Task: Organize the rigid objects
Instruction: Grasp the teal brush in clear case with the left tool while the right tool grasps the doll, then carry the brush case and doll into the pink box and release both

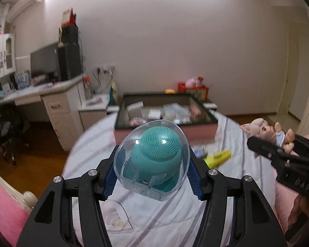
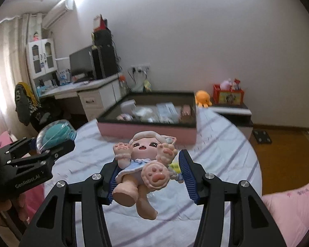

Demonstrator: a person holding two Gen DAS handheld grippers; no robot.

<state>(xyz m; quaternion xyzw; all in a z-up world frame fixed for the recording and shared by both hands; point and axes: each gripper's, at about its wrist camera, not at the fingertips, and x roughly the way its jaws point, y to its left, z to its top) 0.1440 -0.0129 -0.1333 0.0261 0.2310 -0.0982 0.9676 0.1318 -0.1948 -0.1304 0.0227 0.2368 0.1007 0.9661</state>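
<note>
Left gripper (image 1: 152, 177): I have it clamped on the brush case (image 1: 152, 158), blue pads pressing the clear shell from both sides at centre frame. I grip the shell and not the teal brush (image 1: 157, 154) inside, so the two travel as one piece.

Right gripper (image 2: 149, 180): it grasps the doll (image 2: 143, 164) around the skirt, centre of the right view. The head points away from me and the legs hang toward the lens. The right pad looks slightly off the body, so I judge this hold the looser one.

Box (image 1: 164, 115): the pink box with a dark rim sits on the striped bedspread (image 1: 146, 216), mid-frame beyond both tools, already part filled. I judge it the place for both items, which is why I hold them raised and aimed that way.

Yellow item (image 1: 218, 158): it lies on the bedspread between the grippers and the box, blurred. I cannot tell what it is.

Writing: "GenRobot.AI" shows on the left gripper's body, lower left of the right view. On the right gripper, at the right edge of the left view, I make out only "DAS".

Risk: the doll may twist or slip on the way to the box.
</note>
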